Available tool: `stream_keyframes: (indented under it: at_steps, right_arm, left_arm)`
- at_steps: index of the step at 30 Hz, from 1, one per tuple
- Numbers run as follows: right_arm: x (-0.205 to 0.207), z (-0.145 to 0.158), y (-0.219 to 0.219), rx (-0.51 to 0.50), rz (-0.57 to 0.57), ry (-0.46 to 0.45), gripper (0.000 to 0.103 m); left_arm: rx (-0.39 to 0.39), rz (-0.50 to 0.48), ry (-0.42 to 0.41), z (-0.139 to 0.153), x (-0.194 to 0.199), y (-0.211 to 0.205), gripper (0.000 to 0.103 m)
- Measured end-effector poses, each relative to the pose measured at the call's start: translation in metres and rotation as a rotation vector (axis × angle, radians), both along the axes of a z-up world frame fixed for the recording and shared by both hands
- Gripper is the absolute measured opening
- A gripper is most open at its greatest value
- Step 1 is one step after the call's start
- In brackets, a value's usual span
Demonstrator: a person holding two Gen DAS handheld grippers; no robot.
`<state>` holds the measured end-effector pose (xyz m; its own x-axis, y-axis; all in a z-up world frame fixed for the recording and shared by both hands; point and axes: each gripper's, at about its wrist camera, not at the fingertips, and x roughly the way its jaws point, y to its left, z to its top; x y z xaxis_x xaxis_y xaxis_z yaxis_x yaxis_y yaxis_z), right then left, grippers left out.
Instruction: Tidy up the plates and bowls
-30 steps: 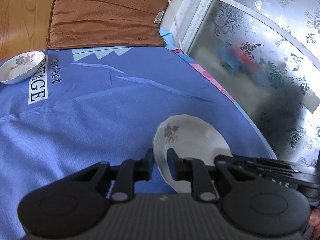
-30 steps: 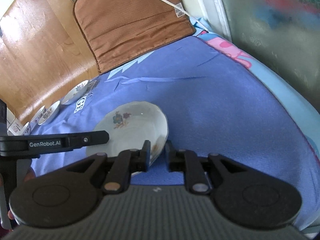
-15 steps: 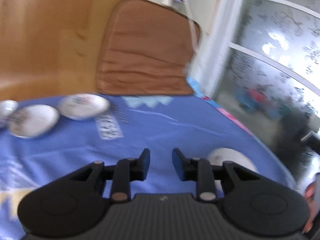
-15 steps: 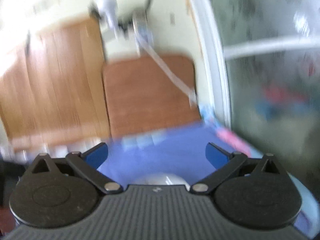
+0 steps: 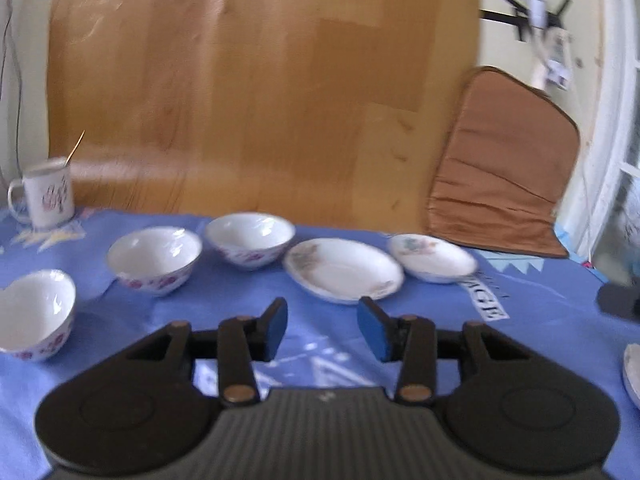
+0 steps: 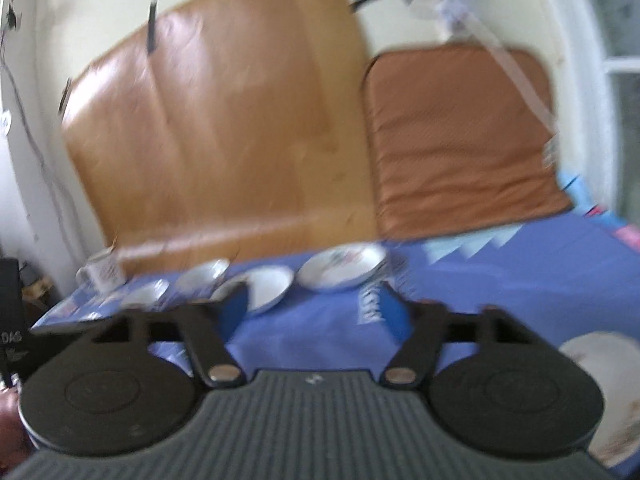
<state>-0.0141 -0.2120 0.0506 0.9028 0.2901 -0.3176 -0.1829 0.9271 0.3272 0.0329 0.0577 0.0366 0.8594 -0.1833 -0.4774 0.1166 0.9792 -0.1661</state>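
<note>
Soft daylight fills both views, brightest along the window frame (image 5: 624, 128) at the right edge. The left wrist view is mildly soft; the bowls (image 5: 154, 260) catch small white glints inside. The right wrist view is heavily motion-smeared: the plates (image 6: 344, 266) and brown cushion (image 6: 460, 136) lose their edges. Fisheye bending curves the wooden board (image 5: 260, 92) and darkens the corners. Shadows on the blue cloth (image 5: 540, 320) are faint.

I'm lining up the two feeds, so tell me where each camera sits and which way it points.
Left wrist: rides the left tongs, facing the wooden board across the blue cloth; three bowls, two plates, the mug; its open fingers show.
Right wrist: rides the right tongs, facing the same board, blurred; its open fingers show, a plate at right.
Shared: the oval plate, mug and brown cushion.
</note>
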Motion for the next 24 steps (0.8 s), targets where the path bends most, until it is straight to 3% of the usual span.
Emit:
stream_keyframes:
  at_steps: [3, 6, 9, 12, 18, 24]
  right_arm:
    - [0.019, -0.004, 0.014, 0.076, 0.099, 0.082, 0.023]
    - [0.037, -0.006, 0.03, 0.106, 0.137, 0.137, 0.012]
    - [0.06, -0.006, 0.041, 0.102, 0.137, 0.191, 0.012]
    - [0.091, -0.01, 0.044, 0.15, 0.133, 0.273, 0.013]
    - [0.143, -0.032, 0.05, 0.245, 0.089, 0.431, 0.015]
    - [0.157, -0.038, 0.053, 0.281, 0.059, 0.473, 0.016]
  left_arm:
    - [-0.037, 0.021, 0.028, -0.011, 0.01, 0.02, 0.036]
    - [-0.085, 0.033, 0.058, -0.027, 0.016, 0.035, 0.029]
    - [-0.133, 0.03, 0.092, -0.041, 0.021, 0.039, 0.021]
    - [-0.178, 0.022, 0.044, -0.041, 0.019, 0.046, 0.021]
    - [-0.229, 0.022, 0.054, -0.044, 0.021, 0.055, 0.022]
    - [-0.237, 0.025, 0.061, -0.046, 0.023, 0.057, 0.022]
